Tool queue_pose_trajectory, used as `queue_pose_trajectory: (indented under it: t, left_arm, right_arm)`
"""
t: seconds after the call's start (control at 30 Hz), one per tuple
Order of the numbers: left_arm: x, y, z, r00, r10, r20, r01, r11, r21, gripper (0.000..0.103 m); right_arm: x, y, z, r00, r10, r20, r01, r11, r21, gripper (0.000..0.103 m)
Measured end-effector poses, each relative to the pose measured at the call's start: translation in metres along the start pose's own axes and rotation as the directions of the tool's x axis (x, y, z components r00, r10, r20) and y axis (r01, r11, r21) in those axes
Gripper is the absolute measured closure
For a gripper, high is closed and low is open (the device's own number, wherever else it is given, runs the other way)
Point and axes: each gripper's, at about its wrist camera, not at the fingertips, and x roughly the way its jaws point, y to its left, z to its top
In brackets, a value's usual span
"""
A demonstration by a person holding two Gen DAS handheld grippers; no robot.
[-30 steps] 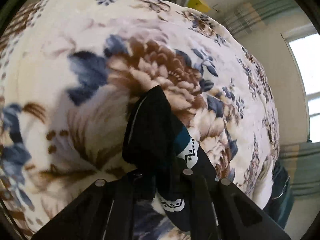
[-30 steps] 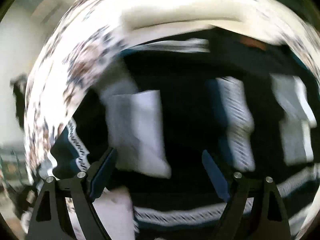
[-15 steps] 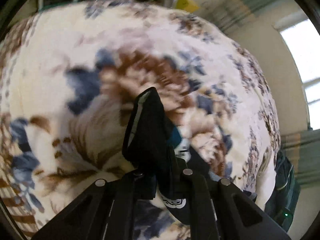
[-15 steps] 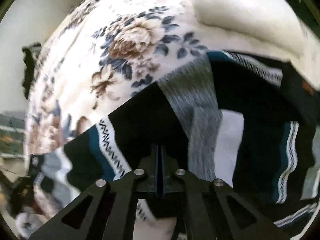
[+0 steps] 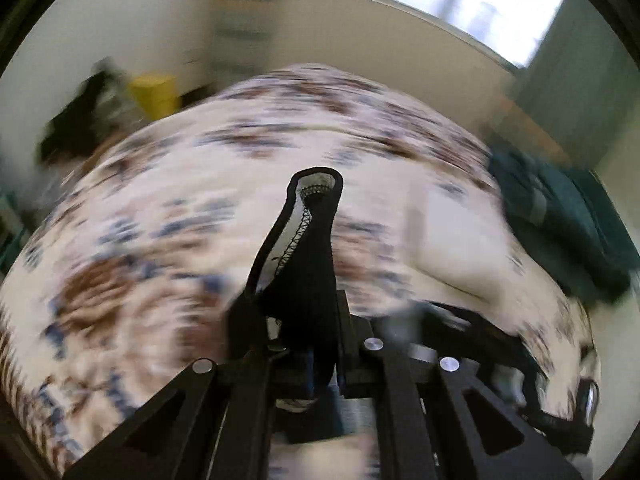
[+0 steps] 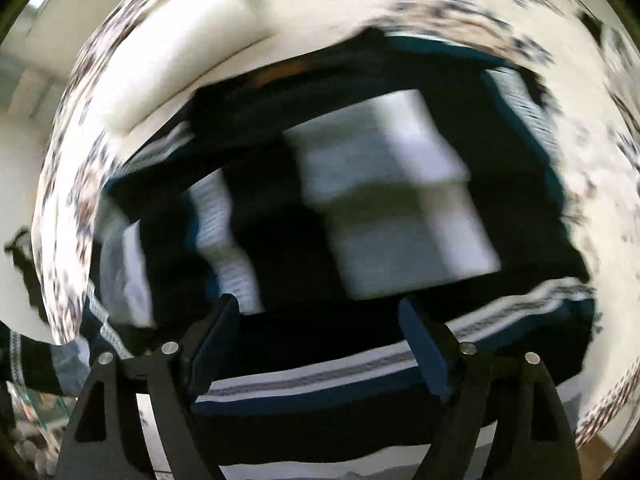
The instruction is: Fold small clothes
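Pinching a dark garment (image 5: 308, 280) by its edge, the left tongs (image 5: 320, 376) were pressed together on the cloth, which ran up and away from them as a narrow strip with its long axis along the fingers. The far end curled over, showing a pale inner face and zigzag stitching. Below it lay the flowered blanket (image 5: 160, 260) of the bed, blurred by motion. The fabric looked thin, light and limp; it would likely sag and twist from a one-point hold, so a hem or corner seemed the surest place to take it.

On the right, the right tongs (image 6: 320, 344) stood spread, having just been opening, with nothing gripped between them. They hung over a pile of dark clothes (image 6: 280, 240) with white-and-teal striped bands and pale grey panels, lying on the same blanket (image 6: 600, 200). One striped band (image 6: 360, 368) ran crosswise just beyond the fingertips. These pieces looked equally soft, and a banded edge would probably give the firmest purchase for the second hold.
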Motion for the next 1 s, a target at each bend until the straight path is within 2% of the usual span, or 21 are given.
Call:
queue_pose_trajectory:
  t: [0.1, 0.13, 0.23, 0.3, 0.43, 0.5, 0.53, 0.6, 0.63, 0.67, 0.7, 0.73, 0.77, 0.8, 0.9, 0.97, 1.0]
  left_arm:
    - [0.026, -0.098, -0.016, 0.994, -0.092, -0.052, 0.097, 0.989, 0.116, 0.098]
    - [0.04, -0.141, -0.028, 0.989, -0.122, -0.085, 0.134, 0.979, 0.154, 0.098]
    - [0.074, -0.236, -0.063, 0.966, -0.19, -0.172, 0.226, 0.948, 0.223, 0.098]
    - [0.091, -0.286, -0.085, 0.952, -0.21, -0.22, 0.266, 0.928, 0.262, 0.098]
    - [0.136, -0.372, -0.143, 0.919, -0.198, -0.341, 0.31, 0.898, 0.312, 0.097]
    - [0.157, -0.399, -0.166, 0.904, -0.156, -0.399, 0.292, 0.906, 0.307, 0.093]
    - [0.166, -0.408, -0.174, 0.902, -0.126, -0.414, 0.271, 0.91, 0.314, 0.093]
    - [0.169, -0.416, -0.191, 0.909, -0.062, -0.411, 0.219, 0.912, 0.346, 0.091]
    - [0.168, -0.415, -0.196, 0.918, -0.044, -0.393, 0.197, 0.913, 0.358, 0.087]
    - [0.163, -0.411, -0.199, 0.922, -0.033, -0.385, 0.184, 0.914, 0.362, 0.065]
    - [0.159, -0.404, -0.2, 0.924, -0.026, -0.381, 0.176, 0.914, 0.364, 0.032]
    - [0.15, -0.394, -0.201, 0.933, -0.005, -0.359, 0.149, 0.916, 0.373, 0.018]
    - [0.141, -0.384, -0.201, 0.942, 0.015, -0.336, 0.12, 0.918, 0.378, 0.011]
    - [0.135, -0.375, -0.202, 0.947, 0.027, -0.32, 0.1, 0.922, 0.375, 0.011]
    - [0.108, -0.32, -0.204, 0.955, 0.147, -0.257, -0.057, 0.943, 0.329, 0.011]
    - [0.099, -0.285, -0.204, 0.944, 0.22, -0.245, -0.145, 0.946, 0.291, 0.011]
    - [0.093, -0.257, -0.202, 0.932, 0.265, -0.248, -0.201, 0.946, 0.255, 0.011]
  right_arm:
    - [-0.01, -0.042, 0.012, 1.0, 0.021, 0.013, -0.022, 0.998, 0.053, 0.019]
    - [-0.015, -0.057, 0.016, 1.0, 0.024, 0.018, -0.025, 0.998, 0.062, 0.019]
    - [-0.028, -0.097, 0.03, 0.999, 0.023, 0.023, -0.025, 0.997, 0.067, 0.019]
    - [-0.034, -0.127, 0.038, 1.0, 0.017, 0.019, -0.018, 0.997, 0.071, 0.019]
    - [-0.043, -0.185, 0.052, 1.0, 0.005, -0.007, -0.004, 0.997, 0.072, 0.019]
    - [-0.044, -0.208, 0.057, 1.0, 0.004, -0.029, -0.003, 0.998, 0.061, 0.019]
    - [-0.045, -0.219, 0.059, 0.999, 0.01, -0.039, -0.008, 0.998, 0.056, 0.019]
    - [-0.049, -0.241, 0.064, 0.998, 0.037, -0.055, -0.035, 0.998, 0.048, 0.019]
    - [-0.053, -0.253, 0.068, 0.996, 0.058, -0.064, -0.055, 0.997, 0.046, 0.019]
    - [-0.055, -0.26, 0.071, 0.995, 0.072, -0.069, -0.069, 0.997, 0.047, 0.019]
    - [-0.06, -0.271, 0.074, 0.993, 0.095, -0.073, -0.091, 0.994, 0.053, 0.019]
    - [-0.064, -0.28, 0.079, 0.989, 0.122, -0.082, -0.117, 0.991, 0.058, 0.019]
    - [-0.068, -0.285, 0.081, 0.986, 0.144, -0.088, -0.139, 0.988, 0.064, 0.019]
    - [-0.072, -0.289, 0.085, 0.98, 0.175, -0.091, -0.169, 0.983, 0.071, 0.019]
    - [-0.083, -0.287, 0.1, 0.957, 0.271, -0.098, -0.267, 0.962, 0.054, 0.019]
    - [-0.081, -0.27, 0.113, 0.943, 0.316, -0.105, -0.316, 0.949, 0.013, 0.019]
    - [-0.078, -0.26, 0.119, 0.936, 0.333, -0.111, -0.335, 0.942, -0.004, 0.019]
